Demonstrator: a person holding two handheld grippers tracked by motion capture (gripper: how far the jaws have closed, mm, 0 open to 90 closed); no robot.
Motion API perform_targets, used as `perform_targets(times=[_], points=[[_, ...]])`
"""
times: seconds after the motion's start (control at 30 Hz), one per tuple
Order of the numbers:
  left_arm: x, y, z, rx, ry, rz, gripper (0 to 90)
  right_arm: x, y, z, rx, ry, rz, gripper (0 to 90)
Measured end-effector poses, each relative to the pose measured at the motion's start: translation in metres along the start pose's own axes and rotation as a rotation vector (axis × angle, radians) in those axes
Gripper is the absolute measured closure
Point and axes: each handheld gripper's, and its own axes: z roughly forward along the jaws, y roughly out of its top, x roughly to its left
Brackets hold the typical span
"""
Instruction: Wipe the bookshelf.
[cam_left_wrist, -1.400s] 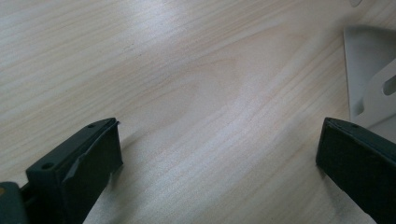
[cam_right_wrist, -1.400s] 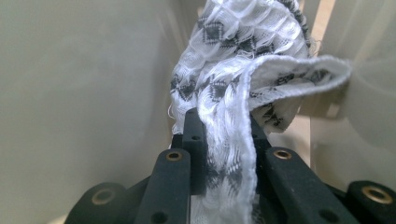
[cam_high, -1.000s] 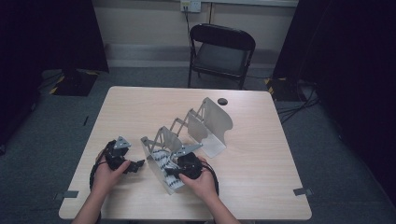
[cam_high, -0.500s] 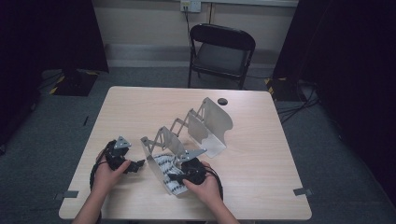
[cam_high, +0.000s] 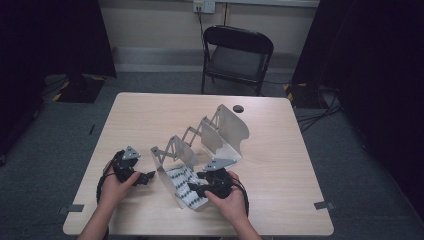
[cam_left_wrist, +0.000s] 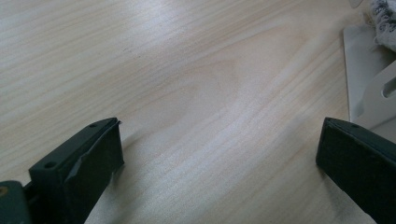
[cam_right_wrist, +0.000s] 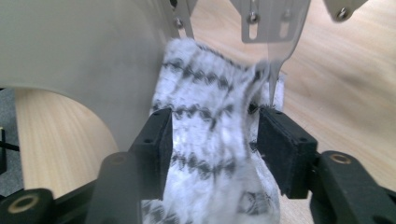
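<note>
A grey metal folding rack (cam_high: 220, 132) stands stretched out across the table's middle. A white cloth with black zigzag lines (cam_high: 182, 181) lies in its nearest bay. My right gripper (cam_high: 192, 189) points into that bay. In the right gripper view its jaws have just been opening, and the cloth (cam_right_wrist: 212, 107) hangs loosely between the pads of the right gripper (cam_right_wrist: 215, 116), with the rack's plate (cam_right_wrist: 84, 46) close on the left. My left gripper (cam_high: 148, 178) rests left of the rack. Its jaws stand wide over bare wood in the left gripper view (cam_left_wrist: 219, 126), with the rack's edge (cam_left_wrist: 369, 88) at the right.
A small black round thing (cam_high: 238, 108) lies near the table's far edge. A black folding chair (cam_high: 237, 55) stands behind the table. Bare tabletop (cam_high: 300, 165) stretches right of the rack, and more lies at the far left.
The right hand has drawn back a little to the right, and its jaws have parted around the cloth. The left hand has stayed where it was.
</note>
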Motion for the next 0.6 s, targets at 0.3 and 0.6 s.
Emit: perform_targets(times=[0.3,0.6], points=[[-0.001,0.0,0.0,-0.003,0.0,-0.003,0.2,0.01,0.003,0.005,0.005,-0.003,-0.05,46.9],[-0.001,0.0,0.0,-0.002,-0.001,-0.002,0.1,0.009,0.011,-0.003,-0.009,0.013,-0.046,47.1]])
